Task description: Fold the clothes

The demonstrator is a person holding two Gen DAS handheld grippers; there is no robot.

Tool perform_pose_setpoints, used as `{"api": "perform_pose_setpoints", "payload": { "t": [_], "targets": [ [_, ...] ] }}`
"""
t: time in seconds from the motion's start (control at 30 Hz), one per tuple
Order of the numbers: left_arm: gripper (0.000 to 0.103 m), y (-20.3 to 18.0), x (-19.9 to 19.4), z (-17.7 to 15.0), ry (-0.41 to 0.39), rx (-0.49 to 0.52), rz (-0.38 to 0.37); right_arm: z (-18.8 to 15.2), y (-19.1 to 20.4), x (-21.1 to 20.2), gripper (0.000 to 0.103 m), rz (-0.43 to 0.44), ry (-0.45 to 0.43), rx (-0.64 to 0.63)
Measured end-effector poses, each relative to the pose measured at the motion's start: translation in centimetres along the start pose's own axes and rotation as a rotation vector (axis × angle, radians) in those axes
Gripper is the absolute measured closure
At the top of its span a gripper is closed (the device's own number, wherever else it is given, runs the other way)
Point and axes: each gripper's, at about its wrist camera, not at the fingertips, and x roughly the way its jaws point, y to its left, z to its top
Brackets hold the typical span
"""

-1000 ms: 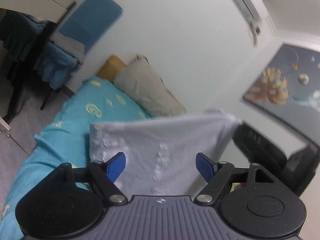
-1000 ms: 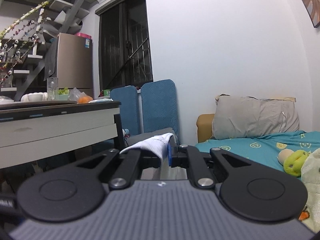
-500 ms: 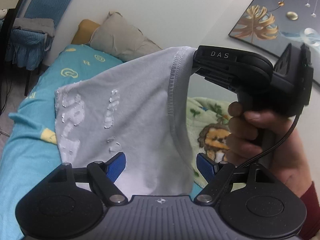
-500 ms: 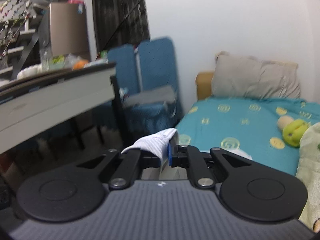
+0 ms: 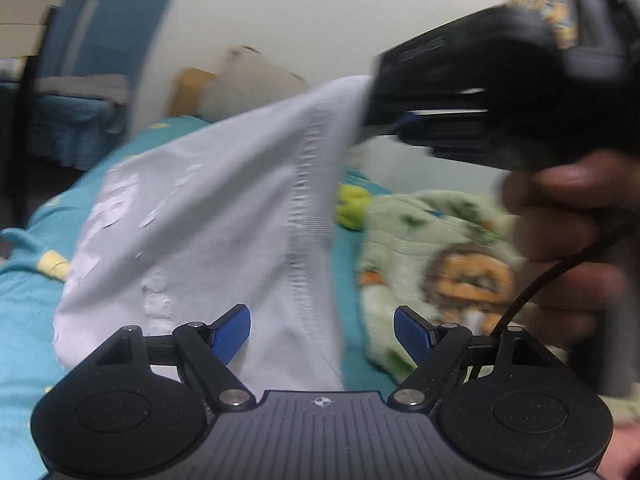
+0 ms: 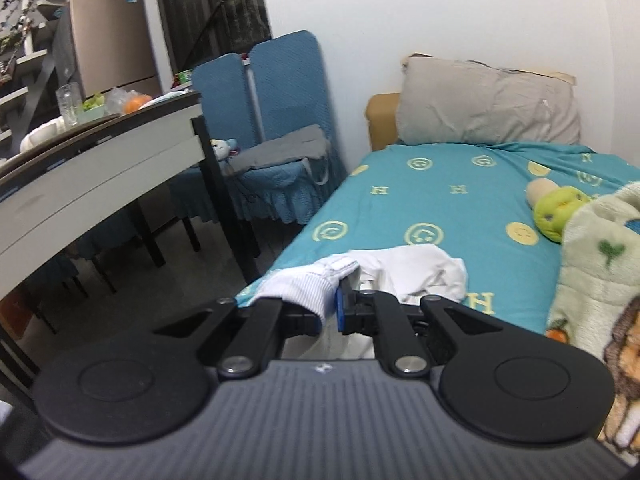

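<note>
A white T-shirt with a pale raised print hangs over the teal bed sheet. My right gripper is shut on a ribbed edge of the T-shirt and holds it up; more of the cloth lies bunched on the bed beyond it. In the left wrist view the right gripper's black body sits at upper right with the cloth stretching down from it. My left gripper is open and empty, its blue pads just in front of the hanging cloth's lower edge.
A green printed blanket and a green soft toy lie on the right of the bed. A grey pillow leans at the head. Blue chairs and a table stand left of the bed.
My right gripper has dropped toward the bed with the T-shirt, so the bed now fills its view. The shirt swings closer in the left wrist view. My left gripper stays open.
</note>
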Motion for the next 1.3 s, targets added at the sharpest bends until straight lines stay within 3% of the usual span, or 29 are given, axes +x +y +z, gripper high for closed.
{"api": "perform_pose_setpoints", "payload": {
  "t": [0.17,0.3,0.37,0.5,0.67,0.93,1.1,1.3],
  "targets": [
    [0.018,-1.9,3.2,-0.7,-0.05,-0.004,0.138,-0.2,-1.7,-0.9,0.093,0.023,-0.033,0.055],
    [0.021,-2.0,5.3,-1.1,0.005,0.025,0.346,-0.4,-2.5,-1.3,0.093,0.017,-0.081,0.095],
    [0.023,-1.1,4.4,-1.2,0.007,0.021,0.406,-0.5,-3.0,-1.5,0.093,-0.013,-0.113,0.125],
    [0.022,0.7,1.0,-0.5,-0.037,-0.009,0.413,-0.8,-4.0,-1.5,0.093,-0.073,-0.167,0.207],
    [0.017,2.8,-4.8,1.7,-0.169,-0.034,0.463,-1.3,-4.6,-1.4,0.093,-0.122,-0.21,0.255],
    [0.013,6.5,-13.8,9.8,-0.484,-0.005,0.509,-0.1,0.1,-2.9,0.093,-0.03,-0.284,0.122],
    [0.012,10.0,-12.3,9.0,-0.343,-0.124,0.421,1.1,3.9,-4.2,0.093,0.062,-0.319,0.061],
    [0.014,14.3,-10.2,7.8,-0.157,-0.27,0.308,0.6,5.4,-3.0,0.093,0.096,-0.27,0.048]
  ]
}}
